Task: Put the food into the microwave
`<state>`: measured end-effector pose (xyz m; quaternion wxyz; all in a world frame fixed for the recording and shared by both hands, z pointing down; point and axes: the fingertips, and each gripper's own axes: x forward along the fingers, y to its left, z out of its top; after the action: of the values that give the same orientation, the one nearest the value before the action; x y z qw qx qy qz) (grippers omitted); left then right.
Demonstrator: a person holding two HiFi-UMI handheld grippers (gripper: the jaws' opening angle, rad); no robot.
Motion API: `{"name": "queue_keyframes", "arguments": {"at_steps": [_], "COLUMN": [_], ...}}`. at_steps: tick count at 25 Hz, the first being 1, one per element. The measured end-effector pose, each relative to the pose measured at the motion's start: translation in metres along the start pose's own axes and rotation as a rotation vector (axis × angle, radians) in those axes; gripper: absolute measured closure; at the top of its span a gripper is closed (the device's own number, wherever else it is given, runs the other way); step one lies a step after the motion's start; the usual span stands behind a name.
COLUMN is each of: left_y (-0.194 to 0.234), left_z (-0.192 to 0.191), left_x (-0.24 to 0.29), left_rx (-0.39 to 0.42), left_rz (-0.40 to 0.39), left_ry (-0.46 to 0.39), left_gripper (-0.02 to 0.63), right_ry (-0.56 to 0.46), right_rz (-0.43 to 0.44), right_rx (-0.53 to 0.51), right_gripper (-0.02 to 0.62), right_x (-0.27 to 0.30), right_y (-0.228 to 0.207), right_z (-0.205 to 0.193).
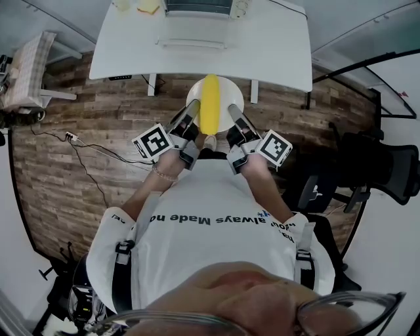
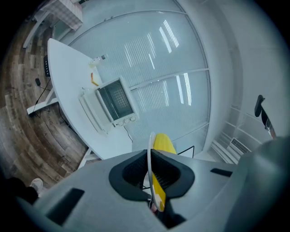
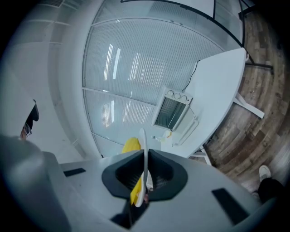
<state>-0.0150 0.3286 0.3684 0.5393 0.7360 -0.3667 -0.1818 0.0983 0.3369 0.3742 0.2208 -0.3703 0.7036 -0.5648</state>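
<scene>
Overhead, head view: round white plate (image 1: 194, 98) held in the air just ahead of the person's chest, above the brown wood-plank floor (image 1: 98, 131). Long yellow piece of food (image 1: 210, 102) lies along the plate's middle, pointing 12 to 6 o'clock.

Left gripper (image 1: 188, 122) grips the plate rim at about 8 o'clock. Left gripper view: jaws closed on the thin plate edge (image 2: 149, 156), with the yellow food (image 2: 163, 144) just past the rim.

Right gripper (image 1: 235, 121) takes the rim at about 4 o'clock. Right gripper view: jaws clamped on the plate edge (image 3: 143, 145) in the same way, food (image 3: 132, 146) showing beside it.

White counter (image 1: 131, 46) stands at 12 o'clock, apart from the plate. Pale boxy microwave (image 1: 197, 6) sits at the counter's far side, its dark window facing the grippers (image 2: 115, 102) (image 3: 171, 112). Small yellow items (image 1: 149, 6) rest on the counter to the microwave's 9 o'clock. Dark office chair (image 1: 387, 164) at 3 o'clock, well away.
</scene>
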Motion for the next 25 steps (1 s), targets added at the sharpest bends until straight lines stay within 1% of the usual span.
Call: {"name": "queue_keyframes", "arguments": {"at_steps": [5,9,12,14,18,21,25], "left_y": [0.002,0.008,0.015,0.02,0.028,0.035,0.047], "left_z": [0.011,0.021,0.035,0.045,0.071,0.095,0.136], "left_x": [0.019,0.033,0.045,0.053,0.073,0.089,0.109], "left_rx": [0.003,-0.022,0.0,0.0,-0.01,-0.041,-0.01], "left_rz": [-0.009,-0.013,-0.017,-0.017,-0.018,-0.026,-0.021], "left_ry": [-0.004,-0.007,-0.005,-0.004,-0.002,-0.007,0.001], "left_gripper": [0.583,0.584,0.584,0.584,0.584,0.584,0.584], "right_ry": [0.005,0.004,-0.001,-0.002,0.001,0.003,0.0], "right_rz": [-0.002,-0.005,-0.001,-0.004,-0.016,-0.016,-0.013], "right_rx": [0.003,0.003,0.008,0.013,0.016,0.008,0.003], "right_gripper": [0.569,0.569,0.569,0.569,0.569,0.569,0.569], "right_x": [0.013,0.027,0.044,0.056,0.085,0.114,0.158], "right_y": [-0.005,-0.012,-0.014,-0.016,-0.019,-0.019,-0.016], "right_z": [0.015,0.025,0.034,0.039,0.054,0.067,0.081]}}
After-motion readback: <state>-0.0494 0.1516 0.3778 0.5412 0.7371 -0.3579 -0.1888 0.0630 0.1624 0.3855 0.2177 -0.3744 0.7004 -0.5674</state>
